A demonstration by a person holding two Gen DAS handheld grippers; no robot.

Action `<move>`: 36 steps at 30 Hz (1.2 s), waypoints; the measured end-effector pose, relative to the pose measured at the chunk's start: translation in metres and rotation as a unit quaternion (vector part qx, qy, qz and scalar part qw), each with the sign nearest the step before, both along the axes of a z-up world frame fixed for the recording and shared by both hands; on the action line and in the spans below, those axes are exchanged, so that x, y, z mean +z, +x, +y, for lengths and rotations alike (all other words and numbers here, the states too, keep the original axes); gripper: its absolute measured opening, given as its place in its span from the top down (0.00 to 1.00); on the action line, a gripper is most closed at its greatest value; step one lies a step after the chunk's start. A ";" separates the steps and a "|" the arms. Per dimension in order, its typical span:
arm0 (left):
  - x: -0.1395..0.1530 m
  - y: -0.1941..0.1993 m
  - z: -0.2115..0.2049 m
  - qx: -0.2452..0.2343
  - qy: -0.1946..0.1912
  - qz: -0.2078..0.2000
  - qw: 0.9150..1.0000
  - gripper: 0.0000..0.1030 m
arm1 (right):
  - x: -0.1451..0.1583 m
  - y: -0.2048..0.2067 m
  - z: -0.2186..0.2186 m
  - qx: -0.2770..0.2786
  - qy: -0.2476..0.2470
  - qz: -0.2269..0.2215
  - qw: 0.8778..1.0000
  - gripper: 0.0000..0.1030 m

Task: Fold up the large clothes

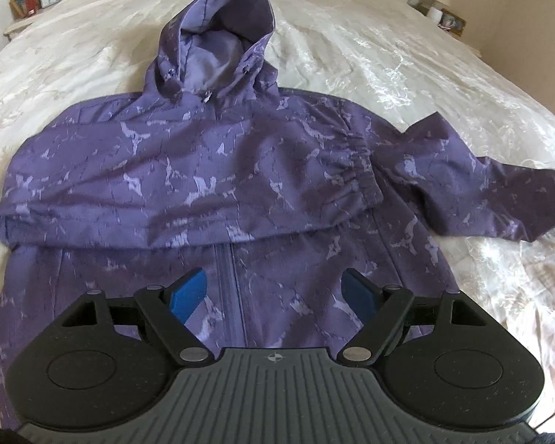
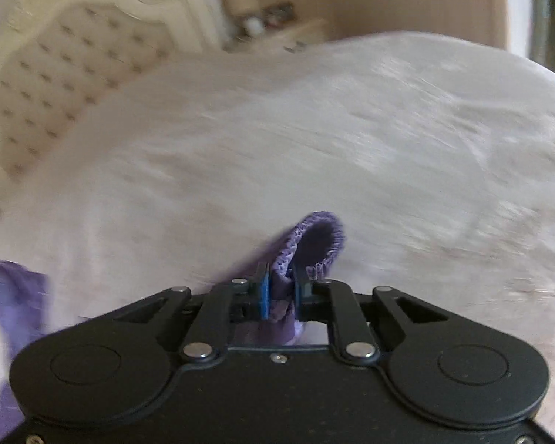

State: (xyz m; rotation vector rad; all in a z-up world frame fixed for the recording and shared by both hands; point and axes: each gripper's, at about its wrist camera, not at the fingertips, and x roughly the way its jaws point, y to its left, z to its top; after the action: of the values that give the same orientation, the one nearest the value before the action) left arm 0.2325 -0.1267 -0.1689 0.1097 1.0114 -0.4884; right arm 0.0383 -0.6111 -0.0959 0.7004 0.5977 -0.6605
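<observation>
Purple hooded jacket point(image 1: 218, 170), of thin fabric printed with pale lilac splashes, lies front-up on a cream satin bedspread point(image 1: 388, 74), filling the middle of the left wrist view. Its hood point(image 1: 222, 37) points toward twelve o'clock, and the zip point(image 1: 227, 277) runs down the centre toward six o'clock. One sleeve point(image 1: 188, 188) is folded flat across the chest, its gathered elastic cuff point(image 1: 355, 170) ending at about three o'clock of the body. The other sleeve point(image 1: 481, 192) stretches off toward three o'clock and leaves the picture at the right edge.

Left gripper point(image 1: 275, 292), black with blue pads point(image 1: 190, 292), hovers over the lower front of the jacket at six o'clock. Its jaws stand wide apart, one on each side of the zip, with nothing between them.

Right gripper point(image 2: 281, 292) is clamped on a gathered purple sleeve cuff point(image 2: 322, 240), the fabric bunched between the two blue pads point(image 2: 264, 296). The cuff's round opening sticks up past the fingertips toward one o'clock, above the blurred bedspread. A further patch of the purple fabric point(image 2: 14, 296) shows at nine o'clock in that view. A cream tufted headboard point(image 2: 74, 85) sits at ten o'clock.
</observation>
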 end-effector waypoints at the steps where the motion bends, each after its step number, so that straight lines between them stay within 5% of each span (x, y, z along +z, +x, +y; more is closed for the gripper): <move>1: 0.001 0.003 0.002 -0.004 -0.003 -0.001 1.000 0.23 | 0.012 0.005 0.011 0.014 0.000 -0.018 1.000 0.80; 7: 0.007 0.020 0.023 -0.013 -0.016 0.000 1.000 0.23 | 0.072 0.068 0.103 0.144 0.003 -0.102 0.984 0.80; 10: 0.010 0.029 0.041 -0.007 -0.021 0.001 1.000 0.23 | 0.079 0.109 0.152 0.216 0.014 -0.113 0.970 0.80; 23: 0.004 0.064 0.142 0.068 -0.025 0.021 0.997 0.23 | 0.012 0.240 0.365 0.436 0.051 -0.084 0.895 0.79; 26: 0.000 0.072 0.160 0.091 -0.027 0.030 0.995 0.23 | -0.003 0.248 0.406 0.494 0.035 -0.065 0.866 0.72; 29: -0.001 0.077 0.173 0.110 -0.036 0.038 0.993 0.23 | -0.009 0.240 0.430 0.527 0.019 -0.056 0.848 0.43; 30: -0.002 0.078 0.177 0.113 -0.040 0.038 0.992 0.23 | -0.009 0.235 0.429 0.530 0.018 -0.059 0.846 0.33; 33: -0.001 0.081 0.181 0.117 -0.058 0.042 0.991 0.23 | -0.007 0.223 0.418 0.526 0.015 -0.058 0.848 0.34; 36: 0.000 0.087 0.174 0.112 -0.081 0.044 0.989 0.23 | -0.006 0.209 0.402 0.499 0.002 -0.044 0.865 0.34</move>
State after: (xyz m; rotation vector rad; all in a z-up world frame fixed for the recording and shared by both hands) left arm 0.3192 0.0471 -0.1688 -0.1710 1.0524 -0.3704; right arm 0.2476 -0.2093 -0.1015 0.3336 0.7751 0.3430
